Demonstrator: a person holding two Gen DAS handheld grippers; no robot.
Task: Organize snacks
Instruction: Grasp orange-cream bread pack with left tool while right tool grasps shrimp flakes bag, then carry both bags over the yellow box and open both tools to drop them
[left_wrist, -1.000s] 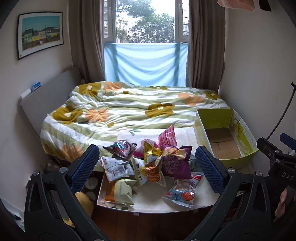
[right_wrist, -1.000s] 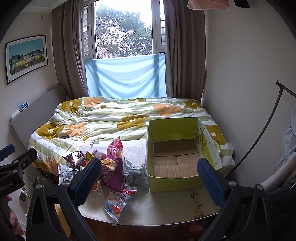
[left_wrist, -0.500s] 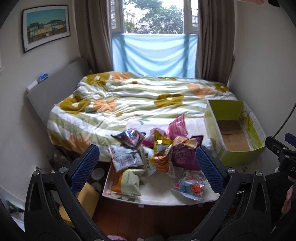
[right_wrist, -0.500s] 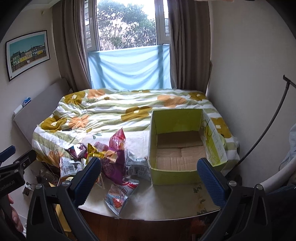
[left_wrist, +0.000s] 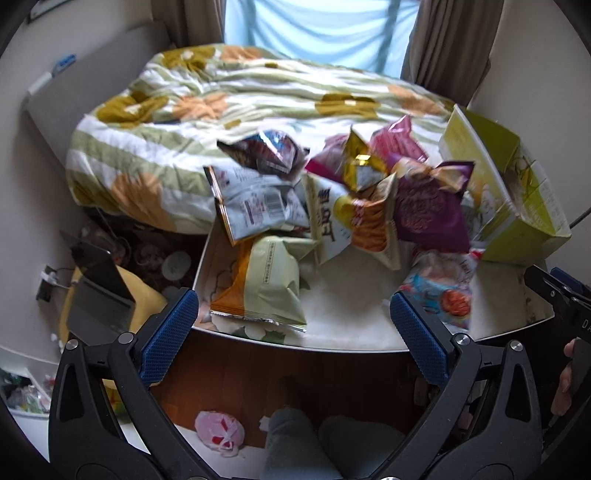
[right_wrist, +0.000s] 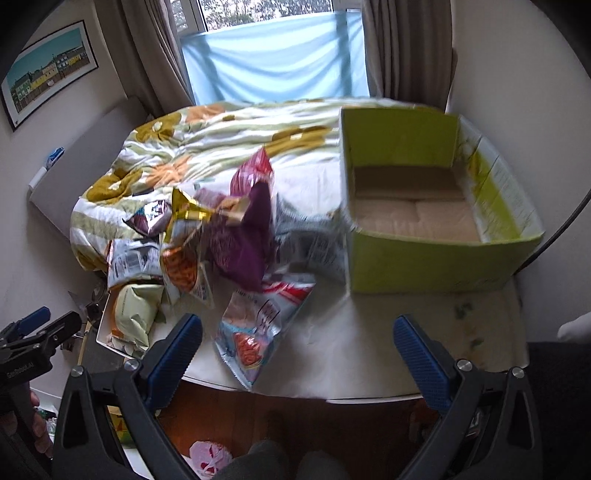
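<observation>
Both grippers hang above the near edge of a white table (right_wrist: 369, 354) with nothing between their fingers. The left gripper (left_wrist: 293, 325) has its blue pads spread wide apart, and the right gripper (right_wrist: 297, 347) is spread just as wide.

The snacks lie in a loose heap on the left half of the table, against the foot of a bed with a flowered quilt (left_wrist: 221, 96). A pale green bag (left_wrist: 269, 284) lies nearest the left gripper at the table's front left. Behind it a silver bag (left_wrist: 255, 206) leans on a white and orange bag (left_wrist: 351, 221), with a purple bag (right_wrist: 240, 240) and a gold-topped bag (left_wrist: 360, 158) piled over them. A light blue bag (right_wrist: 258, 328) lies flat at the front, just ahead of the right gripper's left finger.

A green cardboard box (right_wrist: 424, 262) stands open on the right side of the table, touching the heap's grey bag (right_wrist: 310, 240). Only bare cardboard shows inside it.

On the wooden floor below lie a pink bundle (left_wrist: 219, 432) and the person's grey socks (left_wrist: 332, 446).
</observation>
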